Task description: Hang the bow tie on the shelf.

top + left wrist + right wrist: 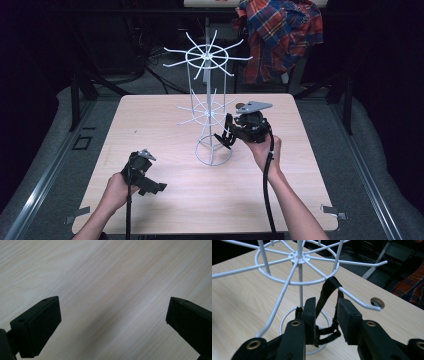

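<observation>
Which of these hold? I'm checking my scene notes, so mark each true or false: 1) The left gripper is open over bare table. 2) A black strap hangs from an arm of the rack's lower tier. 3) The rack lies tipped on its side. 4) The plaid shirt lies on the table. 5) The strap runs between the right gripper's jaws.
1) True: the left gripper has its jaws wide apart over the wooden table.
2) True: the black strap loops over an arm of the white wire rack.
3) False: it stands upright.
4) False: the plaid shirt hangs behind the table.
5) True: it passes through the right gripper.
</observation>
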Action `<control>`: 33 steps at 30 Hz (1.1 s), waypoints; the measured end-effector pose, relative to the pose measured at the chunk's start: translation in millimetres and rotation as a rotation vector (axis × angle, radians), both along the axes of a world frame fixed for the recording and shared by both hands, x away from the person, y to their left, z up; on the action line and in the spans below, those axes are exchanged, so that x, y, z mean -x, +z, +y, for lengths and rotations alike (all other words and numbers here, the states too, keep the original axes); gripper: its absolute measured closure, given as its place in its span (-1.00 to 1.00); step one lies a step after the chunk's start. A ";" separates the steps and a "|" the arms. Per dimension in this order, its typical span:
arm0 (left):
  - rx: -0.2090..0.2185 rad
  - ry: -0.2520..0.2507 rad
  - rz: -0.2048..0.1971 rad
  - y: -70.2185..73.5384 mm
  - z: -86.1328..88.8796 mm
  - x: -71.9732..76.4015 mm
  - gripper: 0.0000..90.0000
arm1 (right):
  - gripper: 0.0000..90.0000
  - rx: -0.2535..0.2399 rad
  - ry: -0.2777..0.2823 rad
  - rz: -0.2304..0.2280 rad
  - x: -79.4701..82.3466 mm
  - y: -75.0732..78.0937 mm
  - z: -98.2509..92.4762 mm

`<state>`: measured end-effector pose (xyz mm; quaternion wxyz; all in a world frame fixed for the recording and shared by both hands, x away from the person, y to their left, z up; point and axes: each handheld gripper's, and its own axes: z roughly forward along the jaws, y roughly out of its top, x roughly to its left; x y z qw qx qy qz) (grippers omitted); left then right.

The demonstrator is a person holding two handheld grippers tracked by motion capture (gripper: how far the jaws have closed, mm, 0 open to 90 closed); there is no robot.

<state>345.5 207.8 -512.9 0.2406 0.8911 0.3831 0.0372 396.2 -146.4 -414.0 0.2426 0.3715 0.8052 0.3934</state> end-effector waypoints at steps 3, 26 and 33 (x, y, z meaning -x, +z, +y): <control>0.000 -0.001 0.000 0.0 -0.2 0.1 -1.00 | 0.31 0.011 0.009 0.007 6.5 1.4 -6.8; 0.000 -0.001 -0.004 0.3 -1.5 0.4 -1.00 | -0.58 0.095 -0.043 0.185 78.0 -38.9 -89.3; -0.002 -0.009 -0.002 0.5 -2.4 0.5 -1.00 | -0.68 0.145 -0.053 0.283 93.3 -64.7 -107.6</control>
